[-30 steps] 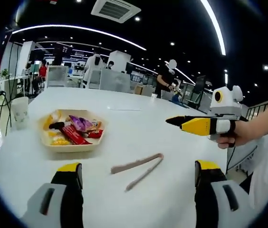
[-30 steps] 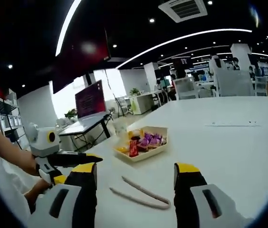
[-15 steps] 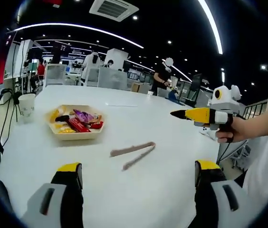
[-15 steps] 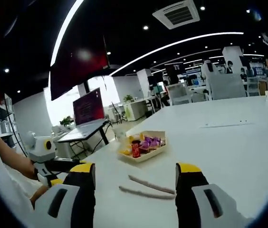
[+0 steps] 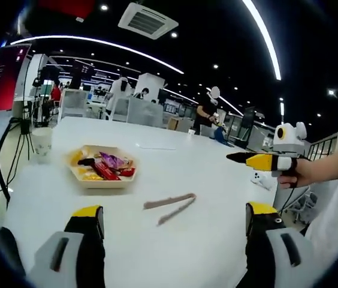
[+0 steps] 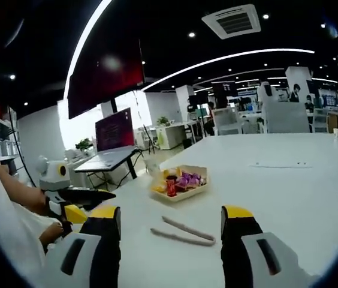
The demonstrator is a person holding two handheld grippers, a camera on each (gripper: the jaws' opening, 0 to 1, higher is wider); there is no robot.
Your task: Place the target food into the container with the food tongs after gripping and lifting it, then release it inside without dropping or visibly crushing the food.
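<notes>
Food tongs (image 5: pixel 170 207) lie flat on the white bench (image 5: pixel 205 174), a little below the middle of the left gripper view, their 2 pinkish arms joined at the right end and splayed toward the left. Up and to the left of them sits a beige tray (image 5: pixel 104 182) holding wrapped snacks (image 5: pixel 109 166) in red, purple and yellow. A white cup (image 5: pixel 41 143) stands on the bench at the left edge of that frame.

The left tool (image 5: pixel 175 225) rises from the bottom of its view with its yellow-tipped jaws spread wide, nothing between them. The right tool (image 5: pixel 236 157) comes in at the right of the same frame, held by a hand (image 5: pixel 295 175), its jaws pressed together to a point.

In the right gripper view the tongs (image 6: pixel 183 233) lie just above the gap of the right tool (image 6: pixel 172 222), whose jaws stand apart here, so I cannot tell its state for sure. The tray (image 6: pixel 181 194) sits beyond, centre frame. The left tool (image 6: pixel 100 195) shows at the left edge.
</notes>
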